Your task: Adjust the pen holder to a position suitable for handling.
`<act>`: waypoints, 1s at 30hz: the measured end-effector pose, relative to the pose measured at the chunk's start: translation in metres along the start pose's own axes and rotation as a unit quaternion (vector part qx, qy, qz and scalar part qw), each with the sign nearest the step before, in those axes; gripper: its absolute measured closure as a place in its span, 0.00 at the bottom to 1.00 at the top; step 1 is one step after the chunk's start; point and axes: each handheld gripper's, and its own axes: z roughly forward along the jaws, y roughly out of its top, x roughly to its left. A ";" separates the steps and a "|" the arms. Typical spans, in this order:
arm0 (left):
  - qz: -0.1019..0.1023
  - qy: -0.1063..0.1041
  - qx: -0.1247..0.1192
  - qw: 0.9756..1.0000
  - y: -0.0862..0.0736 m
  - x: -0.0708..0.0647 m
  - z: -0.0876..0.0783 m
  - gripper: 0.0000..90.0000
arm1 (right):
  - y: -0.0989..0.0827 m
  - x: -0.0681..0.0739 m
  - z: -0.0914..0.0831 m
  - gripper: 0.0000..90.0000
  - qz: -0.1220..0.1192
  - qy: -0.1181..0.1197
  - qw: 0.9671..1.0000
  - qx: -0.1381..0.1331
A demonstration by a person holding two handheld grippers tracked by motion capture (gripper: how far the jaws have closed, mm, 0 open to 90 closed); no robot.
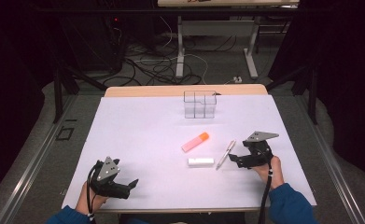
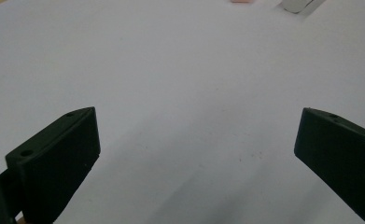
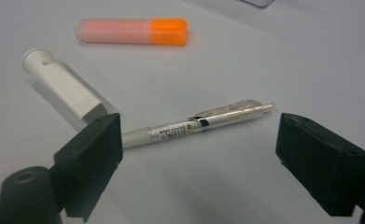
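A silver pen lies on the white table sheet, right of centre. My right gripper sits just right of it, low over the sheet. In the right gripper view the pen lies crosswise between the wide-apart jaws of the right gripper, and neither pad presses on it. A pink highlighter with an orange cap and a white capped stick lie beyond. My left gripper rests open near the front left edge; the left gripper has bare sheet between its jaws.
A clear divided box stands at the back middle of the table. The highlighter and white stick lie left of the pen. The table's front edge runs close behind both hands. Cables and desk legs are on the floor beyond.
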 end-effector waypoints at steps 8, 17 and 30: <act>0.000 -0.001 0.001 1.000 0.000 0.000 0.000 0.00 | 0.001 -0.005 0.001 0.40 0.012 -0.016 1.000 0.000; 0.000 -0.001 0.002 1.000 0.000 0.000 0.000 0.00 | 0.001 -0.013 0.005 0.64 0.031 -0.037 0.999 0.009; -0.001 0.001 -0.002 1.000 0.000 -0.001 0.001 0.00 | 0.004 -0.017 0.018 0.91 0.039 -0.067 0.996 0.038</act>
